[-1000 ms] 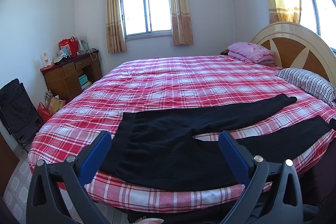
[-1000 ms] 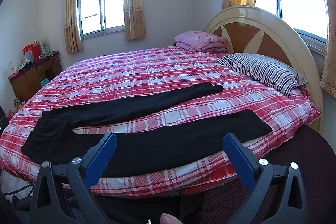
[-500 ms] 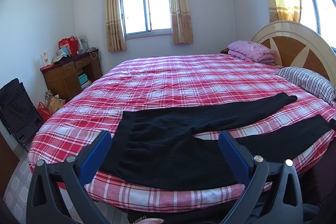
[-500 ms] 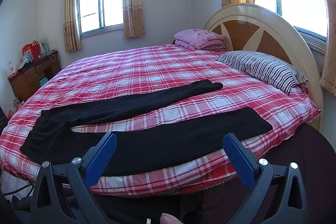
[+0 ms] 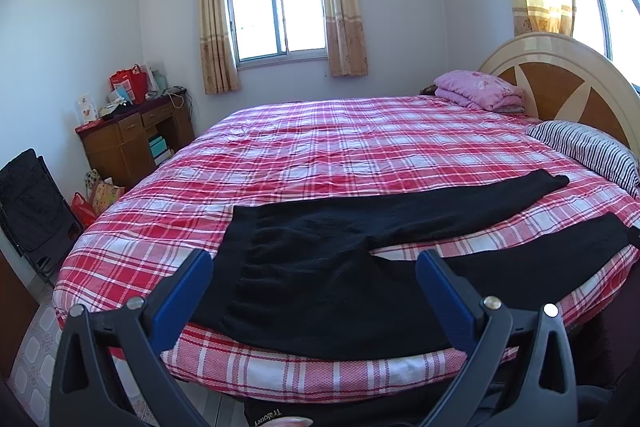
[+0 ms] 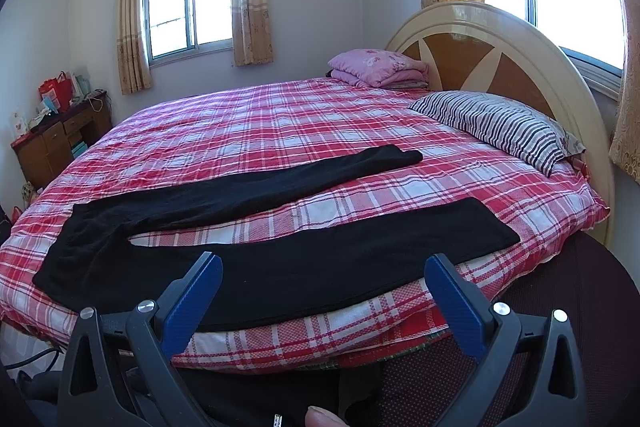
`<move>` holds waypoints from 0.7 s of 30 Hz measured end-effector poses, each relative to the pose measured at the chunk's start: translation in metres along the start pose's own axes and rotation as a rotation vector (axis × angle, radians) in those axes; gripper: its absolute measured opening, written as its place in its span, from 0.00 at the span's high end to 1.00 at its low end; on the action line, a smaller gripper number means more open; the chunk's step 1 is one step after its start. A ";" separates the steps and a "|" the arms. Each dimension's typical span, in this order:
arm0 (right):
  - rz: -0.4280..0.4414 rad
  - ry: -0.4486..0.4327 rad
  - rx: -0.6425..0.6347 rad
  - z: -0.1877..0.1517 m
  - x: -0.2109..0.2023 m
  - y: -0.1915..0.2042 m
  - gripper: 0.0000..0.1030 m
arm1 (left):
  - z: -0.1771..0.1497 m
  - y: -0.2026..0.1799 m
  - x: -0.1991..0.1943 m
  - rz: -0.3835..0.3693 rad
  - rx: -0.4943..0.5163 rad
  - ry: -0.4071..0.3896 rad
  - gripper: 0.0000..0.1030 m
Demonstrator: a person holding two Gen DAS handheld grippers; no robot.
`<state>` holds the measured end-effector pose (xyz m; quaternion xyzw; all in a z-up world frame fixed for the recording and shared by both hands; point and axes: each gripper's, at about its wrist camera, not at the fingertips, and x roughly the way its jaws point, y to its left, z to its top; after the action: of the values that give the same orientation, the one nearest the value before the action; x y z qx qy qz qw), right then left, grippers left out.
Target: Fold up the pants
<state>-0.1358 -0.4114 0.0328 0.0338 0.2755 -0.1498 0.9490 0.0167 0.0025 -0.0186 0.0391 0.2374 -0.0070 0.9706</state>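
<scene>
**A:** ok so what did we have on the left side of the room? We saw a desk (image 5: 132, 143) against the left wall with a red bag (image 5: 129, 83) on top, and a black folding thing (image 5: 32, 211) closer to us, couldn't tell what it was.

**B:** Yep. Then the bed (image 5: 340, 151) with the red plaid cover took up basically everything. We had the pants (image 5: 320, 267) lying flat along its near edge, black, waist toward the left, the two legs running off to the right with a strip of plaid showing between them. The far leg angled away toward the headboard (image 6: 500, 43).

**A:** And the grippers? We held the left gripper (image 5: 314, 287) wide open, blue pads apart, hovering short of the bed over the waist end, not touching any cloth.

**B:** Same with the right gripper (image 6: 324, 287): fingers spread, nothing between them, up in front of the near leg and clear of it.

**A:** Further right we spotted the striped pillow (image 6: 496, 123) by the headboard, and a folded pink blanket (image 6: 376, 67) behind it.

**B:** Oh, and a fingertip (image 6: 322, 417) poked in at the bottom of the right wrist view.
</scene>
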 end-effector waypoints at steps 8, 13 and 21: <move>-0.035 0.050 -0.020 -0.006 0.024 -0.001 0.01 | -0.005 0.000 0.024 0.021 0.026 0.044 0.00; -0.044 0.085 -0.046 -0.010 0.044 -0.003 0.01 | -0.010 0.005 0.054 0.020 0.047 0.103 0.00; 0.067 0.106 -0.140 0.015 0.079 -0.006 0.01 | -0.001 0.049 0.134 0.137 0.095 0.188 0.00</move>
<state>-0.0664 -0.4405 0.0039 -0.0154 0.3339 -0.0966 0.9375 0.1369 0.0523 -0.0779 0.1017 0.3234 0.0520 0.9393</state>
